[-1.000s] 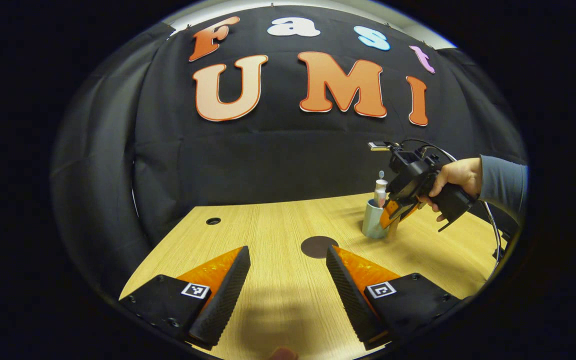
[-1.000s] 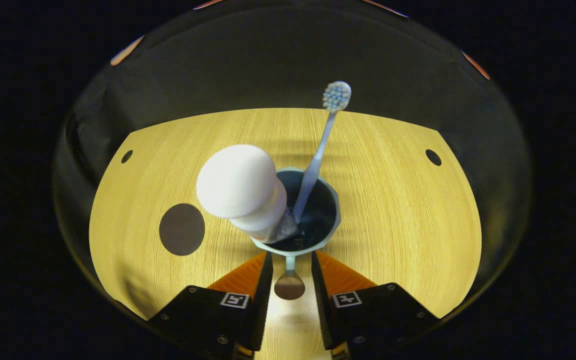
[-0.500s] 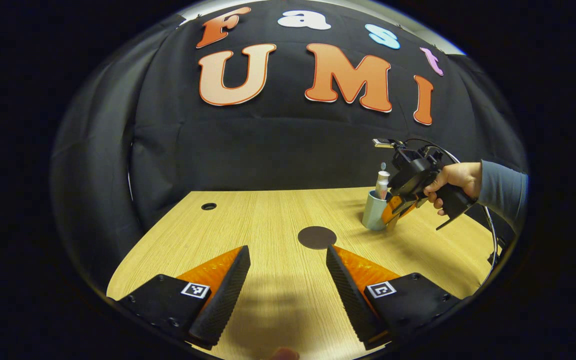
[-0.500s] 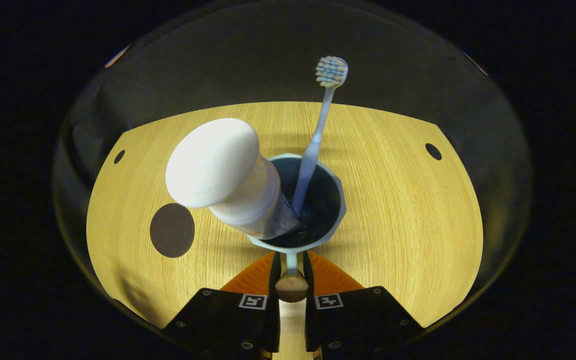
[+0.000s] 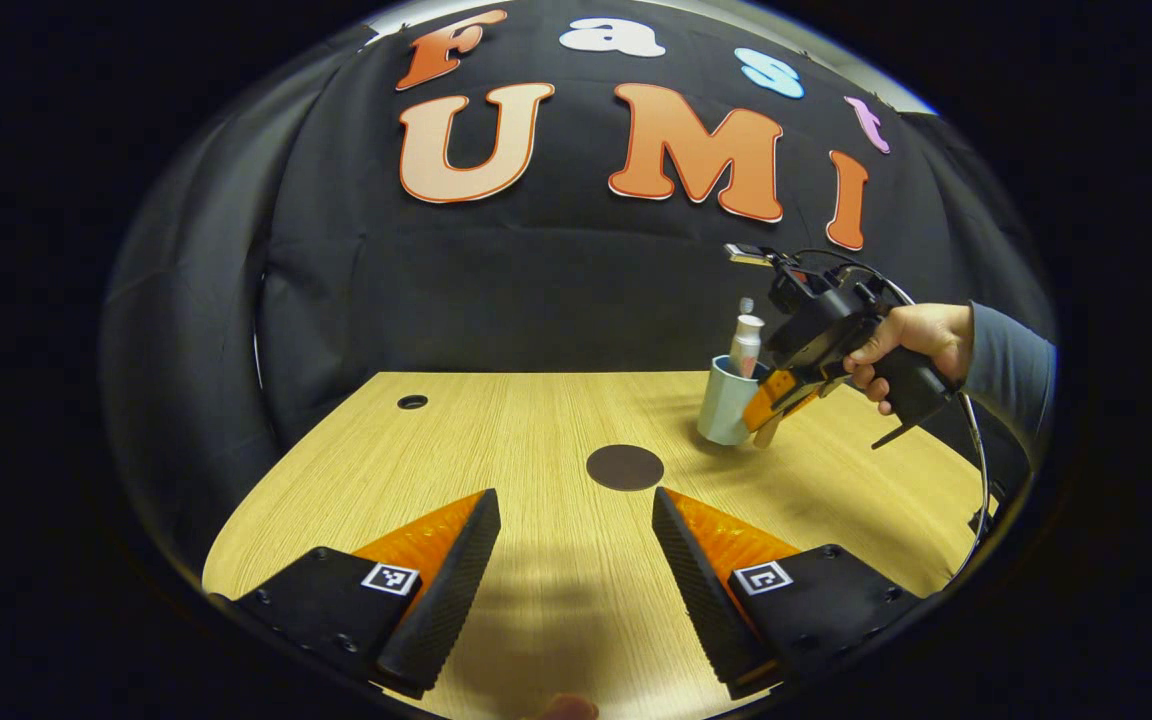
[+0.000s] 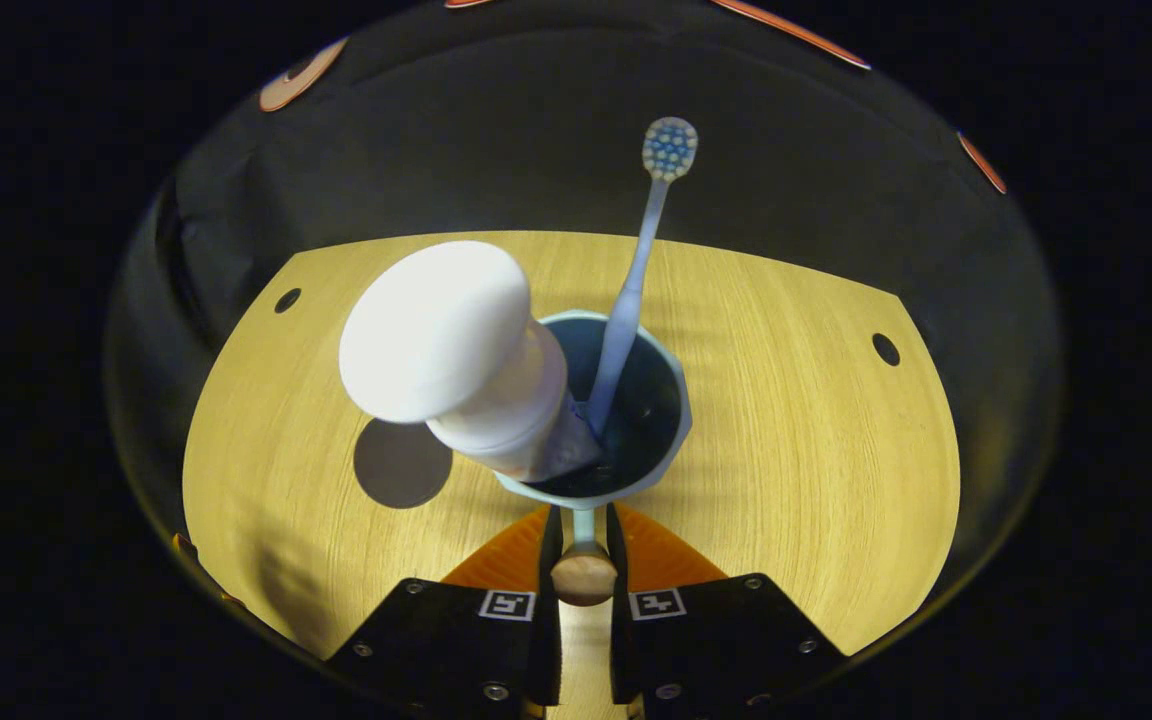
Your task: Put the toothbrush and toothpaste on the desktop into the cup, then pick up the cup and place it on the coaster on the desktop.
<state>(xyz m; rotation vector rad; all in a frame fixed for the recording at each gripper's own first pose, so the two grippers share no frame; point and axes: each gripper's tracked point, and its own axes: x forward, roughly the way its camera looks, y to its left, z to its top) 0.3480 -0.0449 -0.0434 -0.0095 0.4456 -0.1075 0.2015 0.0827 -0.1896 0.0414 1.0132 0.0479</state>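
We're on the carry leg, judging by the layout: surface [image 5: 556, 420] first, with the dark round coaster [image 5: 625, 467] near its middle and the cup [image 5: 726, 405] to its right and a bit farther back. In the left gripper view the cup looks raised off the surface, tilted slightly. The right hand-held gripper [image 6: 583, 540] has its fingers closed nearly all the way on the cup's handle [image 6: 583, 572], so the cup sits just beyond the fingertips, hanging from that one side. The toothpaste [image 6: 456, 350] leans out over the cup's left rim and the toothbrush [image 6: 636, 290] stands against the far rim. To do this well, we'd keep the cup level, move slowly left towards the coaster, and lower straight down centred on it; top-heavy toothpaste could tip out if we swing. The left hand-held gripper [image 5: 576, 570] is wide open, holding nothing, low over the near surface, well apart from the cup.
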